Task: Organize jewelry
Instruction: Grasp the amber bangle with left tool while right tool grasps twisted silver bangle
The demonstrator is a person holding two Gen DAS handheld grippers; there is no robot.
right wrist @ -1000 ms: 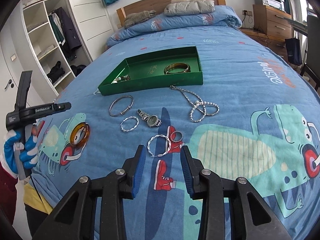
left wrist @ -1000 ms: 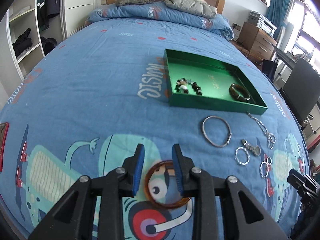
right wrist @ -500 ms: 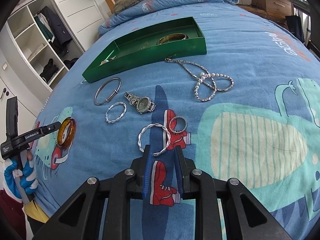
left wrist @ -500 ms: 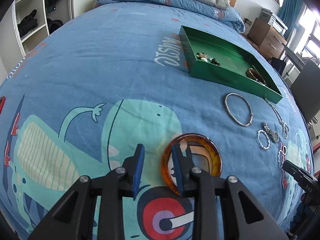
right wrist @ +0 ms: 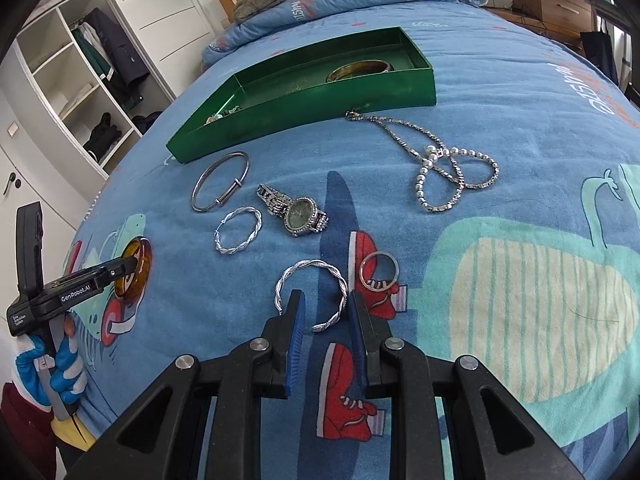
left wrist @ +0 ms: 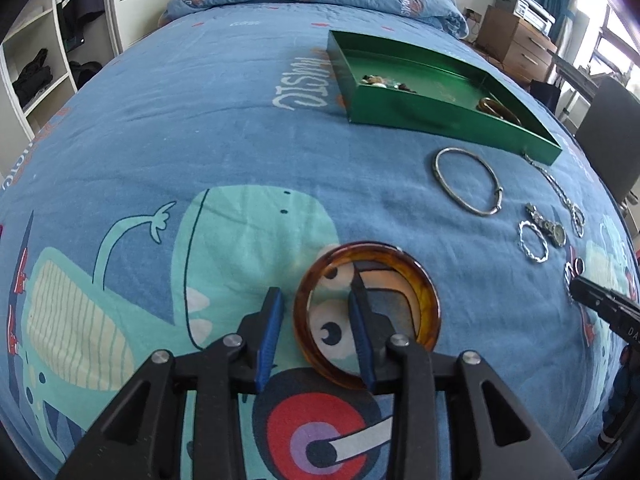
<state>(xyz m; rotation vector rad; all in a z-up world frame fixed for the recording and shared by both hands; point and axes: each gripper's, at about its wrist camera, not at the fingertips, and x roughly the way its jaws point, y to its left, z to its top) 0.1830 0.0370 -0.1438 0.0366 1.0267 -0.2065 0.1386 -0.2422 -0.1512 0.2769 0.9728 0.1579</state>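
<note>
Straddling the near-left rim of the amber bangle [left wrist: 366, 312], the left gripper [left wrist: 316, 300] has one blue pad outside the ring and the other inside it. Its jaws have just been opening a little, and the pads stand clear of the rim on both sides, so the bangle is between them but not pinched. The gripper points steeply down at the blue bedspread [left wrist: 200, 120], where the bangle lies flat over a cartoon eye print. In the right wrist view a gloved hand [right wrist: 52, 364] grips its handle at the far left edge.

The right gripper [right wrist: 326, 308] is narrowly parted — its jaws closed further a moment back and sit on either side of the open near end of the twisted silver cuff [right wrist: 312, 292]. Its left pad seems to meet the cuff's left tip, but I cannot tell whether the right pad touches. It too tilts downward toward the bed.

Just right of the cuff lies a plain ring [right wrist: 378, 271]. Farther off are a silver watch [right wrist: 296, 210], a twisted hoop [right wrist: 239, 230], a smooth silver bangle [right wrist: 220, 182] and a pearl-and-chain necklace [right wrist: 444, 168]. Beyond them sits the green tray [right wrist: 304, 120] — a brown bangle [right wrist: 360, 68] lies at its right end, small beads [left wrist: 386, 82] at its left.
</note>
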